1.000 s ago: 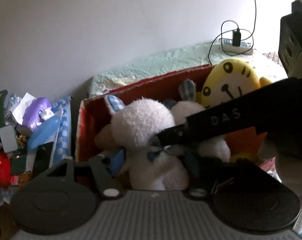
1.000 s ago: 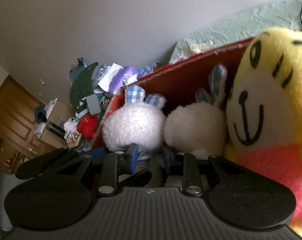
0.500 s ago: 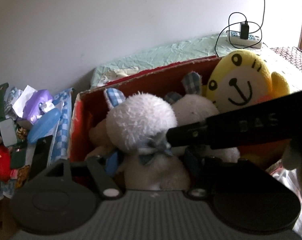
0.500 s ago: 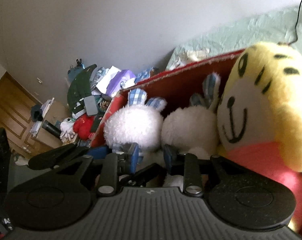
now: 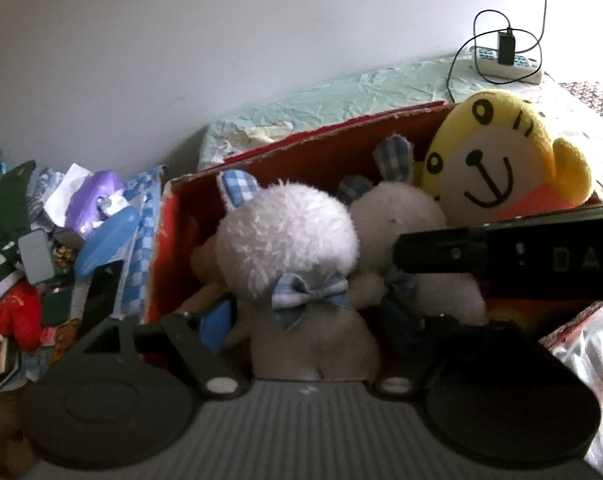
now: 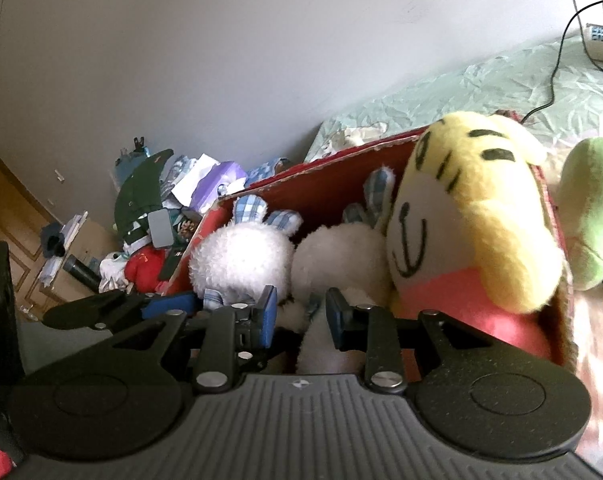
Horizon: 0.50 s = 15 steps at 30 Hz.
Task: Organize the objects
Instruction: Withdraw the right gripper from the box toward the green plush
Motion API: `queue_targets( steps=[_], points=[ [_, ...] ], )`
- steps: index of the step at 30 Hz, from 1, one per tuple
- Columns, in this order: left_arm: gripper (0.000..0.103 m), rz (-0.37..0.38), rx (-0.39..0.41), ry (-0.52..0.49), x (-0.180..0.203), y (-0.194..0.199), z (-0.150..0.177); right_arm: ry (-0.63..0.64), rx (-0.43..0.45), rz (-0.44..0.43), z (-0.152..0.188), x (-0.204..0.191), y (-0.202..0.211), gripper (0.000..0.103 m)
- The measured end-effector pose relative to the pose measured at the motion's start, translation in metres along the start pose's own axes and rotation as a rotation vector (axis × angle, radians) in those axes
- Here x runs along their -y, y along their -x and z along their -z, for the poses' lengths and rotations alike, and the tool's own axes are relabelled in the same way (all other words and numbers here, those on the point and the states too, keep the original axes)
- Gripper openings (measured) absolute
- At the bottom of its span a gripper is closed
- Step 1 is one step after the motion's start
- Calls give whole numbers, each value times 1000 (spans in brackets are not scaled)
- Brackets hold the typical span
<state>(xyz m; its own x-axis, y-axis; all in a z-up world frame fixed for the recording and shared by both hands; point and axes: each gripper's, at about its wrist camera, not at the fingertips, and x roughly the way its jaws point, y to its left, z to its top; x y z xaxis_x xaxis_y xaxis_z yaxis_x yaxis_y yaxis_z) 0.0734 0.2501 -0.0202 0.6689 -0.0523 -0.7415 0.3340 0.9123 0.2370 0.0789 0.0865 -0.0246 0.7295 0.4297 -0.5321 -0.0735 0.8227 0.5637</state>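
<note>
A red cardboard box [image 5: 301, 148] [image 6: 321, 184] holds two white plush bunnies and a yellow tiger plush [image 5: 497, 160] [image 6: 469, 216]. The left bunny [image 5: 285, 236] [image 6: 241, 260] wears a blue checked bow. Its body stands between the fingers of my left gripper [image 5: 309, 316], whose jaws are opening, and the blue left pad [image 5: 215, 320] is just off its side. My right gripper [image 6: 301, 314] is open a little, with the second bunny [image 5: 397, 212] [image 6: 337, 256] partly between its blue pads. Its black body [image 5: 501, 258] crosses the left wrist view.
A cluttered pile [image 5: 81, 232] [image 6: 173, 208] of bags, papers and a red toy lies left of the box. A green plush [image 6: 589, 216] sits right of it. Behind are a mint bed cover [image 5: 361, 92] and a power strip [image 5: 505, 60] with a cable. A wall rises close behind.
The left gripper's fingers have spread apart off the left bunny. The right gripper's pads stand slightly wider and it has drawn back a little, so more of the tiger shows.
</note>
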Motion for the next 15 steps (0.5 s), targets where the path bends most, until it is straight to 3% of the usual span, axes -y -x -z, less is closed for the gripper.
queue_targets(
  steps=[15],
  points=[
    [87, -62, -15, 1, 10, 20, 3, 66, 46, 79, 11, -12, 27, 31]
  ],
)
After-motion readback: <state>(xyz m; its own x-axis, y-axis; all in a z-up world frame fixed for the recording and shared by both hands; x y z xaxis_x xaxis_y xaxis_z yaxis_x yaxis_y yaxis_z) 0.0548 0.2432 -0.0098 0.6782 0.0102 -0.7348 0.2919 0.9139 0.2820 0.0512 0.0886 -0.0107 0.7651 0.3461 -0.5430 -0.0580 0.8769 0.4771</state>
